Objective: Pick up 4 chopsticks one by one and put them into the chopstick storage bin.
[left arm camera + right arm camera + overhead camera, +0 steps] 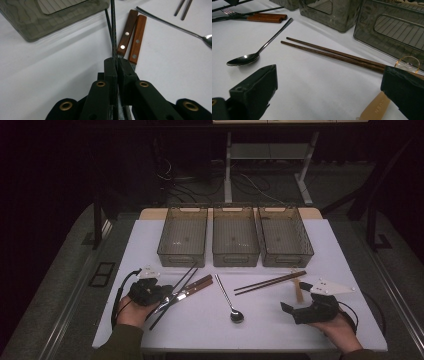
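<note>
At the near left of the white table (320, 240), the left gripper (117, 65) pinches one thin black chopstick (113, 30) between its closed jaws, the stick running up toward the left bin (183, 236) (its twin (108, 22) lies just beside it on the table). Two wooden-handled knives (132, 35) lie just right of the chopstick, a spoon (231, 301) farther right. The right gripper (300, 310) rests with jaws wide and empty, near the brown chopsticks (332, 53).

grippers (165, 296): black, brass rivets | top plates: grey | sleeves: apparently olive
</note>
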Available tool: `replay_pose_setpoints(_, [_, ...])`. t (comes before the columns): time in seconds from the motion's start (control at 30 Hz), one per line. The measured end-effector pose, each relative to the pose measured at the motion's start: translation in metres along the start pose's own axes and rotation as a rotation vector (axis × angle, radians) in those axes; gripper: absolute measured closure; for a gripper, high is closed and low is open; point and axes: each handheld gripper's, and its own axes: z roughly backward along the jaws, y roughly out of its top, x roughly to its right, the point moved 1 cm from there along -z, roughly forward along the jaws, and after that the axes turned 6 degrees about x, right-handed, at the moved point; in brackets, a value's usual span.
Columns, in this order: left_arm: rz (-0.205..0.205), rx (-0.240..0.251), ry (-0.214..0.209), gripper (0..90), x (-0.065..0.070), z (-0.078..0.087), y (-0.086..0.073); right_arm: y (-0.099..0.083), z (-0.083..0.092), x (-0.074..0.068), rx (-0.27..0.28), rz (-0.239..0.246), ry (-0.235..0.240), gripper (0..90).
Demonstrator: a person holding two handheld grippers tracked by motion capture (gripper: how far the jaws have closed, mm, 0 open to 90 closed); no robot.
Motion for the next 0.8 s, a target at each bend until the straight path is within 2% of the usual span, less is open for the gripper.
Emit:
replay_pose_setpoints(0.27, [-0.023,0.004,-0.024,85.7,0.005,0.004,0.01,0.0,0.0,0.0,0.0,0.0,0.0,1.0])
replay_pose_setpoints(0.63, [-0.047,0.041,-0.044,85.7,0.01,0.009,0.024,-0.001,-0.001,0.0,0.01,-0.019,0.01,1.0])
replay_pose_setpoints(0.8, [-0.05,0.055,-0.054,85.7,0.01,0.009,0.029,-0.002,-0.006,-0.002,-0.004,-0.022,0.023,1.0])
